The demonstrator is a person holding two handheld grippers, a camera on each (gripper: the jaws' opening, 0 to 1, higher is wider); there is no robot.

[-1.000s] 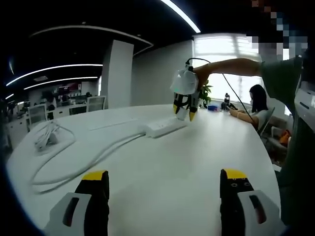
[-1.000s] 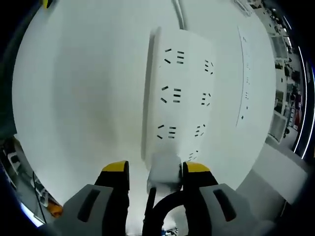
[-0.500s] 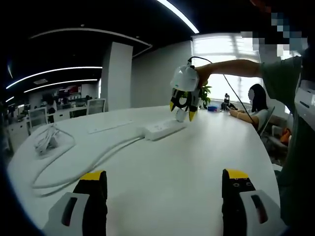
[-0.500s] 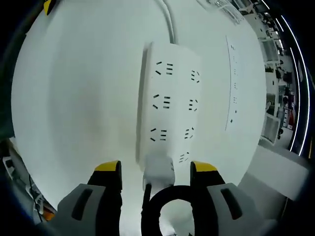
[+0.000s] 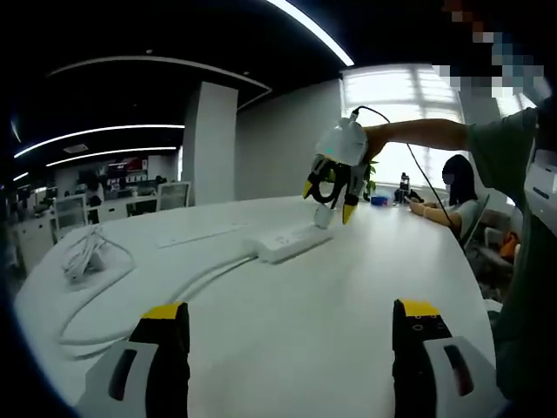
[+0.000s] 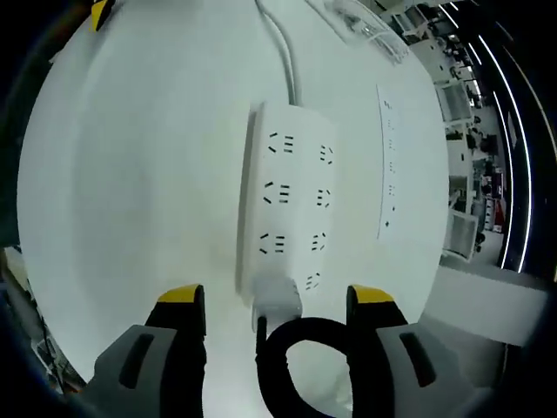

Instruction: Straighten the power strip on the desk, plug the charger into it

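The power strip (image 6: 287, 205) is seen lying flat on the white table (image 6: 139, 174), its cable (image 6: 280, 43) running away from the far end, and in the left gripper view the same strip (image 5: 285, 244) is seen lined up along the table with its cord curling back toward a bundle of cable (image 5: 83, 252). In the right gripper view the charger (image 6: 277, 296) is seen seated at the near end of the strip, its black cord (image 6: 300, 366) looping back between the jaws of the right hand-held gripper (image 6: 275, 300). Those jaws are spread wide, clear of the charger on both sides, so nothing is grasped. In the left gripper view that same gripper (image 5: 331, 187) is seen raised above the strip's far end. The left hand-held gripper (image 5: 291, 315) is held low over bare table, jaws apart and released. The plug is judged to be in place, though how deeply it is seated cannot be told. The main risk is judged to lie in the black cord: if it is caught on the jaws during withdrawal, the charger could be tugged loose or the strip dragged out of line.
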